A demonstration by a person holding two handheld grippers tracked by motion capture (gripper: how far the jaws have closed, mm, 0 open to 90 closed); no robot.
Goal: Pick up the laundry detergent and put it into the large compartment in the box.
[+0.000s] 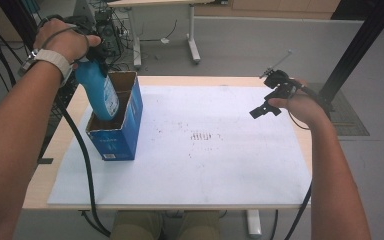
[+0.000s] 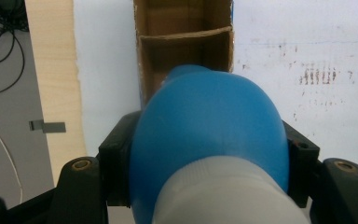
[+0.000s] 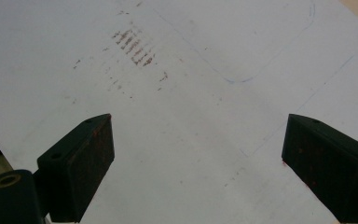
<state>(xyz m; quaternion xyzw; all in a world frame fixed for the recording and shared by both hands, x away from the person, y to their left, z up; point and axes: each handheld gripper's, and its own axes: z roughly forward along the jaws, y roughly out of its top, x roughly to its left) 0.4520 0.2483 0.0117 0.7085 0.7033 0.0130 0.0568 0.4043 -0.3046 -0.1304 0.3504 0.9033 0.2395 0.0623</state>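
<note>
One left claw (image 2: 209,154) grips one blue bottle (image 1: 96,90), seemingly inside one box (image 1: 125,132).

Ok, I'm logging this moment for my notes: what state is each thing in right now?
Blue plastic bottle with white cap: tilted, bottom end inside the box, clamped.
Blue cardboard box: upright on the white board, top open.
Left hand-held gripper: shut on the bottle.
Right hand-held gripper: open, nothing between its jaws.
White board: flat, scuffed with brownish marks.
</note>
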